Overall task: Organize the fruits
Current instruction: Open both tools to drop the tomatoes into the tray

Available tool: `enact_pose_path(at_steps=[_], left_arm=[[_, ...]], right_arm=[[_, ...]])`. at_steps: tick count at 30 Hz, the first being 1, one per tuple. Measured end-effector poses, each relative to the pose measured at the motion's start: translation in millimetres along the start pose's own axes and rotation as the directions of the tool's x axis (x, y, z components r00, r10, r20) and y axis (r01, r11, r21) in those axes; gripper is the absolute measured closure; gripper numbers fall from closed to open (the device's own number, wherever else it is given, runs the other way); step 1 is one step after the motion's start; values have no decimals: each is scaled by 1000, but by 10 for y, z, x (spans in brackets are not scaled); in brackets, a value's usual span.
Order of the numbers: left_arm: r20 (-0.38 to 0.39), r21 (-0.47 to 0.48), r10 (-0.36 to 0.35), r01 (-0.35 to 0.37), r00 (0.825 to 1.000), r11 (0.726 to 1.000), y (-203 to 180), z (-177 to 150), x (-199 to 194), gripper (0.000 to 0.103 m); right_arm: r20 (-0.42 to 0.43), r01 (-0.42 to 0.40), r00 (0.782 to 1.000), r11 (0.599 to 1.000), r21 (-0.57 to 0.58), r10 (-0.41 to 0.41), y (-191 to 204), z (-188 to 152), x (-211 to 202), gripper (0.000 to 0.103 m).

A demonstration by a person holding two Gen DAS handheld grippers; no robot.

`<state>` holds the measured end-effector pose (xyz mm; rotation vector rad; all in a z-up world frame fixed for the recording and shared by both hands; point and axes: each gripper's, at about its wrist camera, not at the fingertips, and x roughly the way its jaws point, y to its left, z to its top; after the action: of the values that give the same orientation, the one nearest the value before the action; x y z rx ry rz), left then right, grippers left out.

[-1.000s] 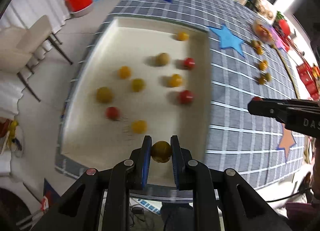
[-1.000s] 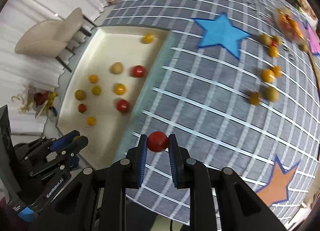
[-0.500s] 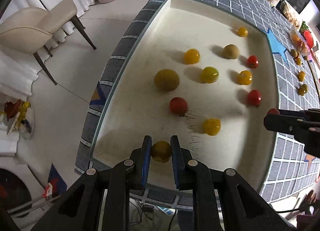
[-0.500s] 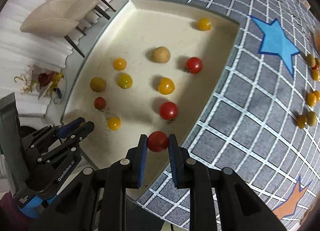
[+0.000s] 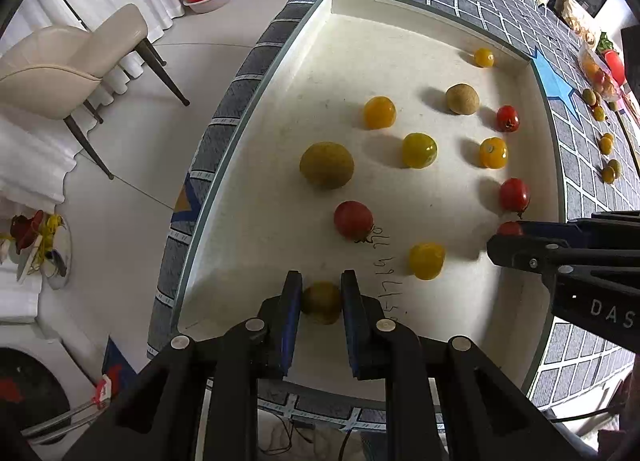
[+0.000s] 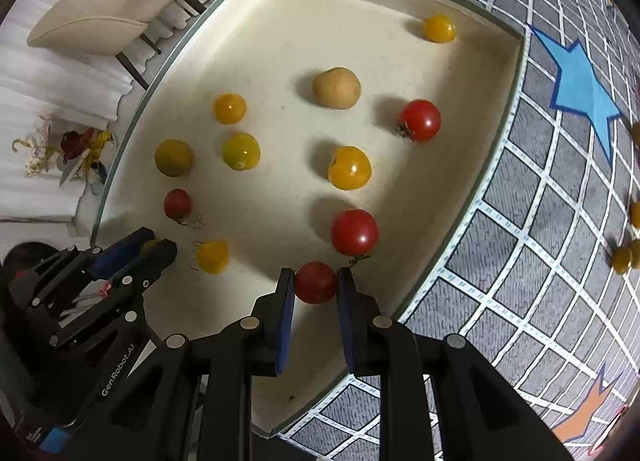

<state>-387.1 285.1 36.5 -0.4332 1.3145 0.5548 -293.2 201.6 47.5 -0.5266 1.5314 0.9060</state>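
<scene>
Nearest on my left feed, the left gripper (image 5: 321,303) is clamped on an olive-green fruit (image 5: 321,302), held low over the near edge of the cream tray (image 5: 256,109). On my right feed, the right gripper (image 6: 316,285) is pinching a red tomato (image 6: 315,282) between its blue pads, just above the tray's near right corner.

Just past the left fingers I see a yellow tomato (image 5: 426,260) beside some handwritten digits, then a loose red tomato (image 5: 353,220). Past the right fingers sits another red tomato (image 6: 354,232), almost touching the held one.

Farther in lie 7 more fruits, the tan one (image 6: 336,87) among them. The checkered cloth (image 6: 540,201) with the blue star (image 6: 580,89) carries a few small fruits far right.
</scene>
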Motion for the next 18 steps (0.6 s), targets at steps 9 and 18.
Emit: enact_pose_path(at_steps=[9,18], left_arm=[[35,29,22,-23,999,999,-69,-35,-94,24],[50,66,13,-16,999,998,-150,-59,-327,24]], right_arm=[[14,6,1000,1000,-24,-6,135,36,-72,60],[80,-10,997,1000,-19,11,160,22,-514,19]])
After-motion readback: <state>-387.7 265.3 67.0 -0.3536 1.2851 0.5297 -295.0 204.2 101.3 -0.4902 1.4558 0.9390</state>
